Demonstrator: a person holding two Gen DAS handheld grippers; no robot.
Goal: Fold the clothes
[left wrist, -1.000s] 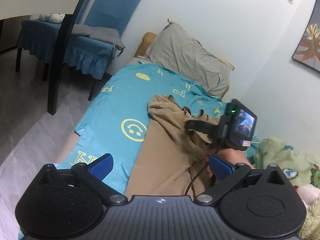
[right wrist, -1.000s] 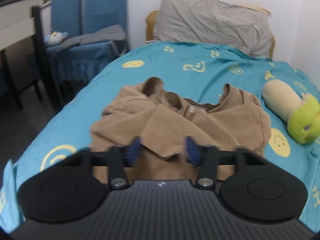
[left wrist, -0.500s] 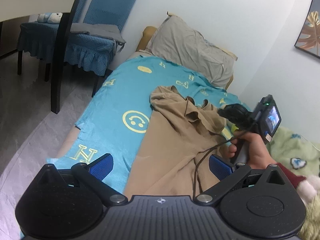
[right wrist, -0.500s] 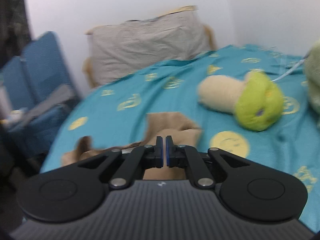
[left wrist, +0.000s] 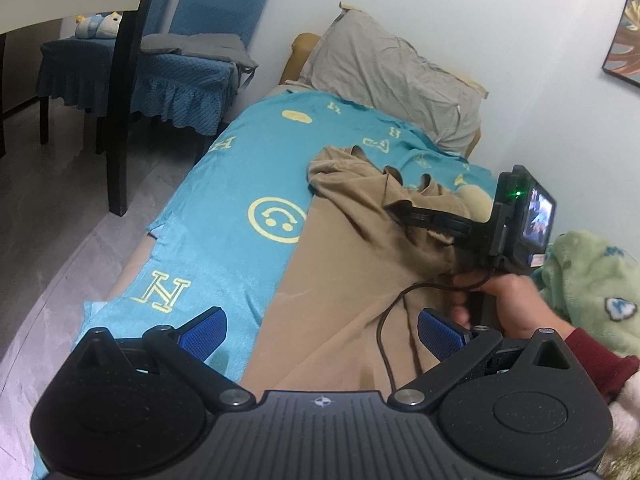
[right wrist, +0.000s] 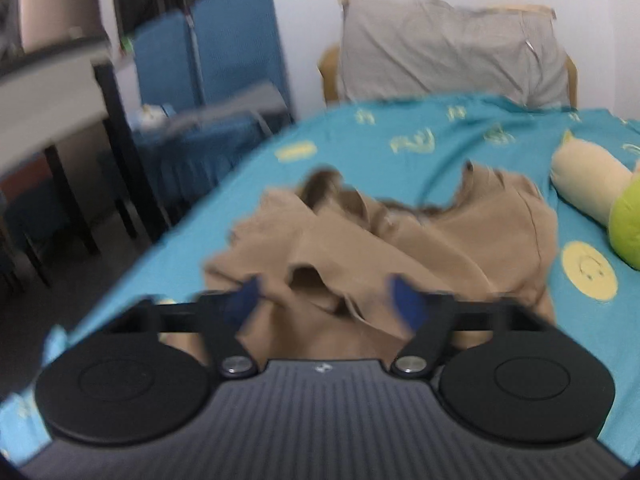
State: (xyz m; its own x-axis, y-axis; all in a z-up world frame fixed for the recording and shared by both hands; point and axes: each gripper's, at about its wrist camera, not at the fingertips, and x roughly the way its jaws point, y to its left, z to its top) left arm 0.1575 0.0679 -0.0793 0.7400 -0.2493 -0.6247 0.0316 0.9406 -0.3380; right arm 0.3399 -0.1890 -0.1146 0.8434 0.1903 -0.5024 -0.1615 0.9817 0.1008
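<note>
A crumpled light-brown garment [left wrist: 352, 280] lies on the turquoise bedsheet [left wrist: 224, 184]. My left gripper [left wrist: 322, 334] hovers open over the garment's near part, its blue pads wide apart and touching nothing. A hand in a dark red sleeve holds my right gripper [left wrist: 396, 208] over the bunched collar end. In the right wrist view, which is blurred, the right gripper [right wrist: 324, 300] has its jaws opening. A raised fold of the garment [right wrist: 400, 248] sits between the pads, and they do not press it.
A grey pillow [left wrist: 392, 76] leans on the wall at the bed's head. A yellow-green plush toy [right wrist: 600, 208] lies right of the garment, and a green blanket [left wrist: 592, 280] further right. Blue-covered chairs [left wrist: 180, 76] and a dark table leg [left wrist: 120, 120] stand left of the bed.
The right gripper was shut and pointed at the plush toy half a second ago. Now it stands apart and faces the garment again. The left gripper has sunk a little toward the bed.
</note>
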